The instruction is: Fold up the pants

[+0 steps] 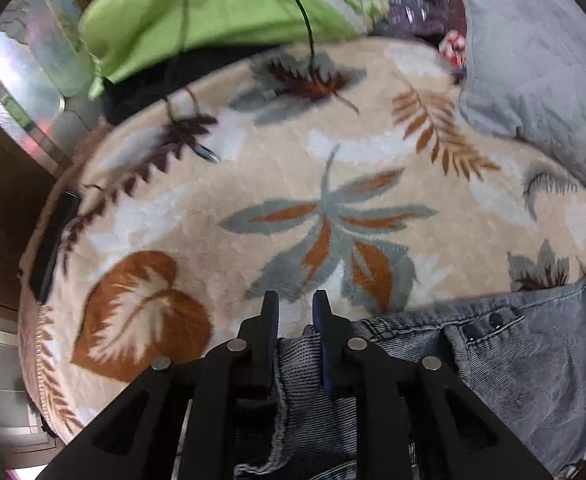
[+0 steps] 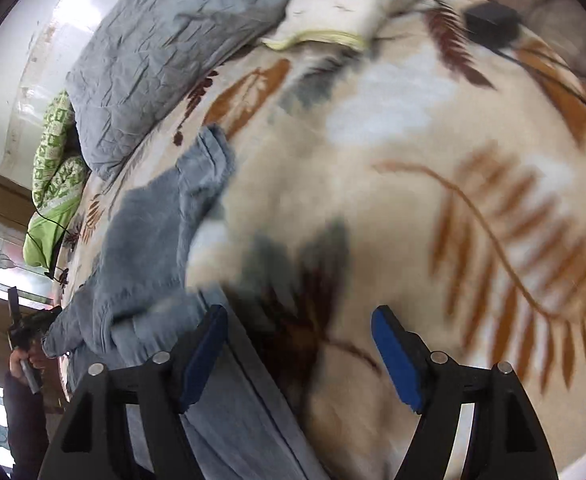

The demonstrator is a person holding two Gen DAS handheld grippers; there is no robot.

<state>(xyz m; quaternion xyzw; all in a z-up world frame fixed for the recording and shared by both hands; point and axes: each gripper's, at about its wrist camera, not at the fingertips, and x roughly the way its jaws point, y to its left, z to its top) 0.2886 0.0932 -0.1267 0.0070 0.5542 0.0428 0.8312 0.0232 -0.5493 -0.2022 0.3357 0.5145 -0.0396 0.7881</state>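
Left wrist view. Left gripper (image 1: 295, 300): black two-finger tool at the lower centre, fingers drawn close with a narrow gap, a fold of denim pinched between them lower down by the pads. Pants (image 1: 505, 364): washed grey-blue jeans, lower right of the frame; waistband with dark rivets runs from the fingers toward the right edge, and the inside-out band hangs down between the finger bases. Blanket (image 1: 253, 184): cream fleece with grey, rust and maroon leaf print, filling the middle of the frame. Green cloth (image 1: 213, 12): upper left, with a thin dark cable (image 1: 299, 4) looping over it. Grey quilt (image 1: 533, 60): upper right. No readable writing or brand.

Right wrist view. Right gripper (image 2: 299, 320): lower centre, blue-padded fingers spread wide, nothing between the tips; the left finger (image 2: 205, 352) lies against a strip of the pants (image 2: 149, 240), which stretch from the lower centre up toward the middle left. The picture is blurred. Blanket (image 2: 413, 200): fills the centre and right. Grey quilt (image 2: 165, 40): upper left. Black box (image 2: 491, 26): upper right, on the blanket. Left gripper (image 2: 23, 332): far left edge, small, held by a hand. No legible labels.
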